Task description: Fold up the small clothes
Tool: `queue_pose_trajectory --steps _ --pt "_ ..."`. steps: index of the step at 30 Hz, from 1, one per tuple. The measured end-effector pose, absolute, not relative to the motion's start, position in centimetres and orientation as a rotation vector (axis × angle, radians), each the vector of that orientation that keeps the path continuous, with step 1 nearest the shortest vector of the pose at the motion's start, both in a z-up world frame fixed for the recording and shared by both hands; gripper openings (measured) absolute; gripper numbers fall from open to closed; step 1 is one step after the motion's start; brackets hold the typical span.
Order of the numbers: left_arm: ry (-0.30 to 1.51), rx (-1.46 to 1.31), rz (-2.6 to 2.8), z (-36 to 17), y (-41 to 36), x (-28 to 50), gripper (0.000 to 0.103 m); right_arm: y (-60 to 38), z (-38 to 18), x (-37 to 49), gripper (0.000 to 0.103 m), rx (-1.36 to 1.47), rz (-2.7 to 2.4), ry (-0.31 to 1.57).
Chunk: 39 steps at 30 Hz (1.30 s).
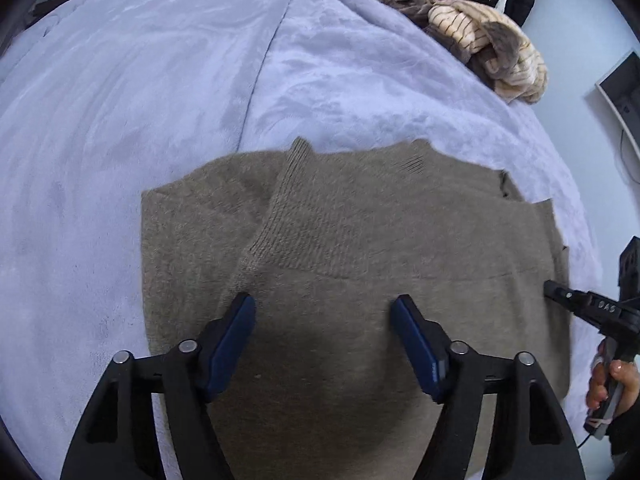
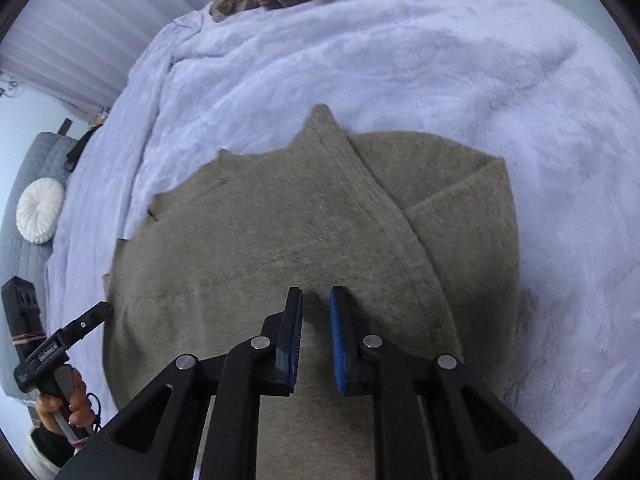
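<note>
My left tongs hang over the sweater with their blue pads spread wide apart, nothing between them. The sweater lies flat just beneath and ahead of them, a taupe knit partly folded: one ribbed panel is laid diagonally across the middle, its edge running from just ahead of my left pad up toward the far edge, where a small point of fabric sticks out. The knit rests on the blanket, a pale lilac plush that spreads ahead and to the left of these tongs.

My right tongs sit over the same sweater, pads drawn close with only a narrow gap and no cloth caught in it. Ahead and to their right a flap is folded over, its straight edge slanting away from the tips toward the far corner. The blanket surrounds the knit on the far and right sides.

Each tool shows at the edge of the other's view, held in a hand beside the sweater's side edge; from the left wrist view I cannot tell whether it touches the cloth.

Far ahead of both tongs, a pile of cream striped and brown clothes lies at the blanket's edge. Far left of my right tongs, a round white cushion lies on a grey quilted seat.
</note>
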<state>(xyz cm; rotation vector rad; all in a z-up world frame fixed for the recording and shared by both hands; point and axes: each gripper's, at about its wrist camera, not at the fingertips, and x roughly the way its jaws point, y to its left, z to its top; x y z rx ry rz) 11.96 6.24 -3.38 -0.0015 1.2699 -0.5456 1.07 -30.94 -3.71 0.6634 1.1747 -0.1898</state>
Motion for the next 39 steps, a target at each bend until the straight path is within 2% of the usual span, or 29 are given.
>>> queue_pose_trajectory --steps 2,7,8,10,12,14,15,22,25,29,30,31,32,33,35,36,39 --pt "1.266 -0.058 -0.562 -3.8 7.5 12.0 0.072 -32.0 -4.2 0.1 0.000 0.691 -0.212 1.153" --pt "1.274 0.021 -0.464 -2.6 10.0 11.2 0.075 -33.9 -3.4 -2.6 0.001 0.723 -0.302 1.136" --pt "1.289 -0.009 -0.472 -2.4 11.0 10.9 0.075 -34.0 -3.0 -3.4 0.006 0.748 -0.305 1.129" --pt "1.322 -0.073 -0.481 -2.1 12.8 10.0 0.075 -33.4 -2.1 -4.7 0.008 0.793 -0.275 1.113" --pt "1.367 -0.119 -0.475 -2.1 14.5 8.5 0.075 -31.5 -1.4 -6.0 0.019 0.853 -0.195 1.099" --pt "1.410 -0.158 -0.466 -2.5 15.8 6.9 0.075 -29.0 -1.3 -7.4 0.051 0.896 -0.121 1.110" --pt "1.433 -0.183 -0.459 -2.8 16.4 6.0 0.075 -27.8 -1.4 -7.8 0.056 0.918 -0.086 1.114" --pt "1.571 -0.425 -0.452 -5.0 17.9 0.9 0.075 -18.2 -6.8 -11.8 0.058 1.208 0.100 1.242" --pt "1.625 -0.488 -0.451 -6.5 17.2 -0.4 0.075 -17.3 -8.6 -12.5 0.058 1.333 0.058 1.186" --pt "1.541 -0.629 -0.351 -7.4 17.8 0.1 0.075 -17.3 -9.4 -11.4 0.058 1.406 0.025 1.100" --pt "1.515 -0.654 -0.335 -7.3 18.0 0.4 0.065 -17.4 -9.5 -11.0 0.058 1.408 0.014 1.099" --pt "1.489 -0.643 -0.317 -7.0 18.1 0.7 0.056 -17.5 -9.6 -10.5 0.050 1.413 -0.002 1.101" --pt "1.480 -0.619 -0.319 -6.8 18.1 1.0 0.034 -17.6 -9.6 -10.1 0.020 1.403 -0.014 1.107" --pt "1.469 -0.605 -0.349 -6.3 17.9 1.2 0.025 -17.8 -9.2 -9.6 0.013 1.384 -0.017 1.112" --pt "1.426 -0.553 -0.380 -4.9 17.6 1.1 0.025 -17.8 -7.6 -8.9 0.011 1.336 0.017 1.088" --pt "1.393 -0.492 -0.401 -4.0 17.3 0.7 0.021 -17.6 -6.6 -8.7 0.010 1.288 0.036 1.081" --pt "1.373 -0.418 -0.421 -3.4 17.5 -0.2 0.021 -17.3 -5.2 -9.2 0.010 1.212 0.052 1.089"
